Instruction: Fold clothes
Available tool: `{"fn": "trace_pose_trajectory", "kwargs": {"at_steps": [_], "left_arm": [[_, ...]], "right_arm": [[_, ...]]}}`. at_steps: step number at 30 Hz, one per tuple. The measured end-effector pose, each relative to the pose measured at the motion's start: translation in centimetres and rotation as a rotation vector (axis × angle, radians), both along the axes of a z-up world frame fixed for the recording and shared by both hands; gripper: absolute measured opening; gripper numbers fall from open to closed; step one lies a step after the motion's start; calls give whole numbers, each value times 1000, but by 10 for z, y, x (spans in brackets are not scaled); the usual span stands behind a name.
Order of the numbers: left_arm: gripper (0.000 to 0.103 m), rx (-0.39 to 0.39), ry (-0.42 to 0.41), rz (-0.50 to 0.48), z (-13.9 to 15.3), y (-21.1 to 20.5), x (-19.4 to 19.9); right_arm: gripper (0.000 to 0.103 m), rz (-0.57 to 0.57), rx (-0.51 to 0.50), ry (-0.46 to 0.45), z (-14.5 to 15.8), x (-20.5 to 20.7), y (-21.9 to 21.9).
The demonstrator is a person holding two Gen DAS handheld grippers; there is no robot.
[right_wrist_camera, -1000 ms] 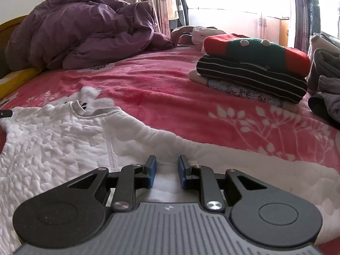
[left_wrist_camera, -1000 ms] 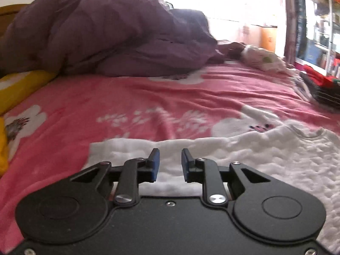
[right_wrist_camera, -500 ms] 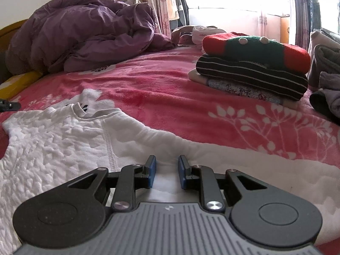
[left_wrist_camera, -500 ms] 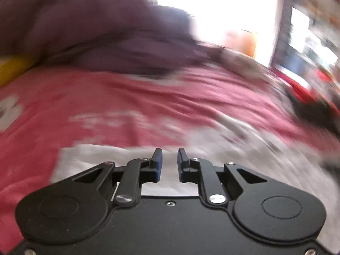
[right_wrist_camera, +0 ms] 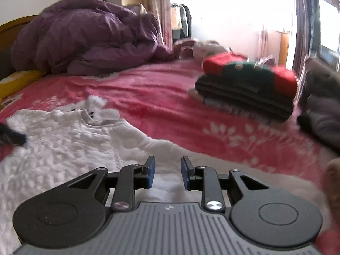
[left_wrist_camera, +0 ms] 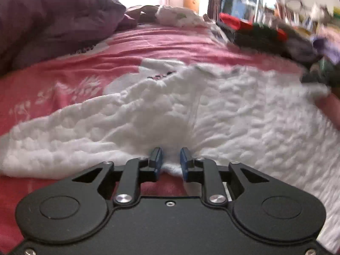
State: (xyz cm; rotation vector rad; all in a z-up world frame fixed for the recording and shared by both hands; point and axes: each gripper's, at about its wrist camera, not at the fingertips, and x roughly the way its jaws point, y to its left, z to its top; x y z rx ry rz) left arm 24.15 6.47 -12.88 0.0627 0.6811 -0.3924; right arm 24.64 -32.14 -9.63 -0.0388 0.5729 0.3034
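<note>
Left wrist view: the left gripper (left_wrist_camera: 171, 161) pinches a bunched edge of a white quilted sweatshirt (left_wrist_camera: 233, 114), blue pads (left_wrist_camera: 156, 159) pressed into fabric that gathers between them. The garment spreads ahead of and to both sides of this gripper across a pink floral bedspread (left_wrist_camera: 63, 78), its neckline farther ahead. A purple duvet (left_wrist_camera: 53, 21) is heaped far ahead on the left; a stack of folded clothes (left_wrist_camera: 259, 36), blurred, sits far ahead on the right. The step in hand looks like the first fold, with one side of the sweatshirt taken up to be carried across the body.

Right wrist view: the right gripper (right_wrist_camera: 167, 173) hovers low over the smooth sleeve portion of the sweatshirt (right_wrist_camera: 63, 144), jaws parted and nothing between them. The garment lies directly beneath and ahead to its left; the folded stack (right_wrist_camera: 248, 87) lies ahead to the right, well apart. The left gripper's tip (right_wrist_camera: 12, 137) shows at the far left edge. The next move likely calls for this gripper to close on the cloth, so both lift together.
</note>
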Motion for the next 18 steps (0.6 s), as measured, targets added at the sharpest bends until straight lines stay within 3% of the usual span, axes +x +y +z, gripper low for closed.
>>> {"fn": "trace_pose_trajectory", "kwargs": {"at_steps": [5,9,13,15,18], "left_arm": [[19,2,3,-23,-1,-6,-5],[19,-31,-67,-16,13,1,-10],[19,-55,-66,75,17,22,-7],[19,-66,-24,130,11,32,-1],[19,-102,12,183,6,45,4]], "right_arm": [[27,-19,65,73,-15,-22,-17],[26,-45,18,86,-21,-21,-8],[24,-17,-3,31,-11,-32,4],[25,-22,-18,88,-26,-23,6],[25,-52,72,127,-35,-12,-6]]}}
